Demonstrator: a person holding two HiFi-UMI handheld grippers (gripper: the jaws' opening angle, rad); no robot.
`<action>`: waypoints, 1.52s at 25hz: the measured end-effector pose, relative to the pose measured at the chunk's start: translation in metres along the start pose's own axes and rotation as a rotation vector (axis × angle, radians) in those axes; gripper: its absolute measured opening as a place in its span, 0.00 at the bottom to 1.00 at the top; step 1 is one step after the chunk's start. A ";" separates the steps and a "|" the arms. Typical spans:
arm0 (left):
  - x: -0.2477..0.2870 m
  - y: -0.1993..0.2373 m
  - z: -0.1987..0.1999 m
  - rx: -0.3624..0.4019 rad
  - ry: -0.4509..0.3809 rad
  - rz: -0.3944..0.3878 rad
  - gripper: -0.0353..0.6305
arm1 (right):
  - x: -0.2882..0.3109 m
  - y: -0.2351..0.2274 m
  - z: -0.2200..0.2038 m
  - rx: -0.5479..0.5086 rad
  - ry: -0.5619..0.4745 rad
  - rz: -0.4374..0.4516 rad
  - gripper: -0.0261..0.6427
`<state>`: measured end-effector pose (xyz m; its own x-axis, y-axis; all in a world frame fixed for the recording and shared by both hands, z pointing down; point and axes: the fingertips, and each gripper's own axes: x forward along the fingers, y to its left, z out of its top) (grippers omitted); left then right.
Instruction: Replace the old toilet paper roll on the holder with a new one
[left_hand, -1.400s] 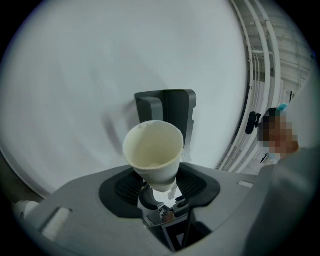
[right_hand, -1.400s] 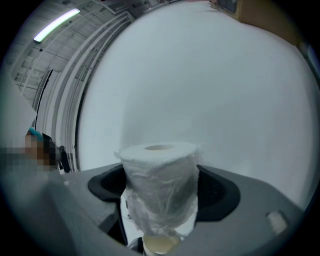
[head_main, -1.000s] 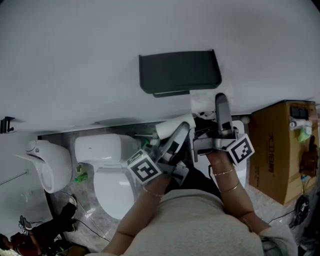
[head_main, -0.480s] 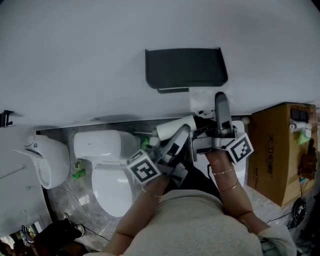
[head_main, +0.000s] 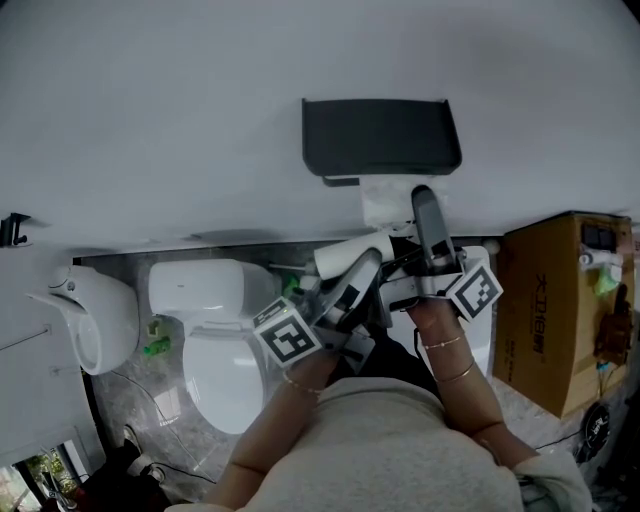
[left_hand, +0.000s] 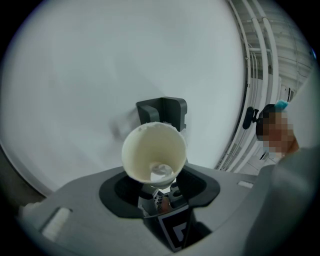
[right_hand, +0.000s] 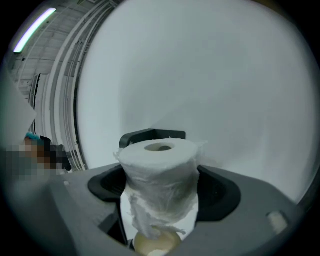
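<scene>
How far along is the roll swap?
Done, by the look of it: the old tube is off the holder, clamped in the left tongs. In hand: the right tongs grip the new roll just below the holder. Left: seat the new roll in the holder and discard the old tube.

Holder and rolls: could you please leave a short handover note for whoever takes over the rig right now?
Left gripper: shut on the empty tube, held low and left of the holder.
Right gripper: shut on the new roll, just under the holder on the wall.
Done: tube is off the holder.
Left: seat the roll on the holder, then discard the tube.
</scene>
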<state>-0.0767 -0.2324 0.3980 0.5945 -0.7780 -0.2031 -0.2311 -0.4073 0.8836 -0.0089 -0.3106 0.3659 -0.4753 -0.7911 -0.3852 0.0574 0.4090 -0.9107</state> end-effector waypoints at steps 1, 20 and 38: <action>0.000 0.000 0.000 0.002 0.000 0.000 0.37 | 0.001 -0.001 -0.002 -0.001 0.012 -0.002 0.66; 0.002 -0.012 0.007 0.035 -0.005 -0.039 0.37 | -0.004 -0.002 -0.032 -0.046 0.147 -0.068 0.66; -0.025 -0.058 -0.018 0.088 0.060 -0.139 0.37 | -0.062 0.043 -0.047 -0.159 0.137 -0.032 0.66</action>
<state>-0.0638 -0.1809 0.3591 0.6697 -0.6823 -0.2934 -0.2081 -0.5516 0.8078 -0.0184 -0.2220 0.3578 -0.5904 -0.7400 -0.3222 -0.0940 0.4595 -0.8832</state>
